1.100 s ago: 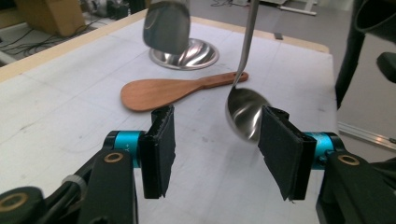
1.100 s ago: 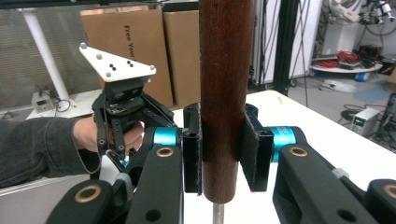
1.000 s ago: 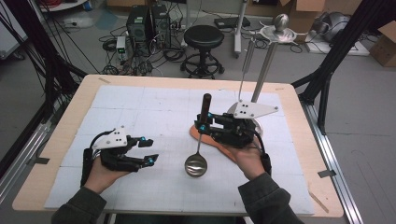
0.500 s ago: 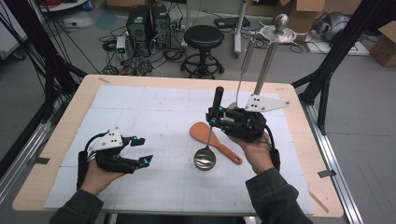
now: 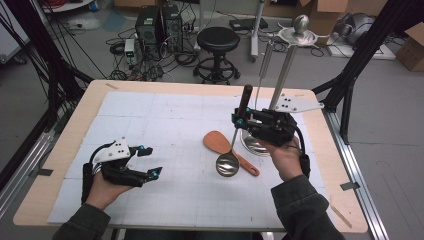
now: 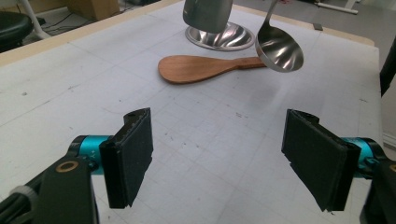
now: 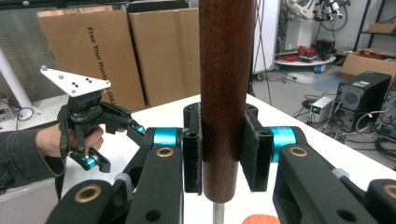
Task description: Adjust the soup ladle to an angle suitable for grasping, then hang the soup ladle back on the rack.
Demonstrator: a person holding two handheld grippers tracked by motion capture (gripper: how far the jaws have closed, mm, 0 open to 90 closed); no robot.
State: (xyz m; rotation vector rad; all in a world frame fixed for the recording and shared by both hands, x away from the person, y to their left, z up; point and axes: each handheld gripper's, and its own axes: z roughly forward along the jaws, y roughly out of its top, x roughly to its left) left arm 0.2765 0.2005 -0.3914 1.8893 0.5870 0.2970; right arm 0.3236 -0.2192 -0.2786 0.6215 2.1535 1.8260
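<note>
My right gripper (image 5: 241, 120) is shut on the dark wooden handle (image 7: 226, 70) of a steel ladle (image 5: 227, 164). The ladle hangs nearly upright, and its bowl (image 6: 279, 49) hovers just above the mat. Under the bowl, a wooden rice paddle (image 5: 220, 143) lies flat on the mat (image 5: 165, 125). At the front left, my left gripper (image 5: 151, 161) rests low over the mat. Its jaws have just been opening and hold nothing between the pads (image 6: 133, 154). The right gripper view shows the same left gripper (image 7: 114, 145) farther off.
A ridged steel dish (image 5: 252, 145) sits behind the paddle, beside my right hand. Two steel poles (image 5: 285, 70) rise from it to a disc with a ball on top. A stool (image 5: 217, 40), computers and cables stand on the floor beyond the table's far edge.
The right gripper has carried the ladle to the right and up, so its bowl has left the mat and now hangs above the paddle. The left jaws have spread wider.
</note>
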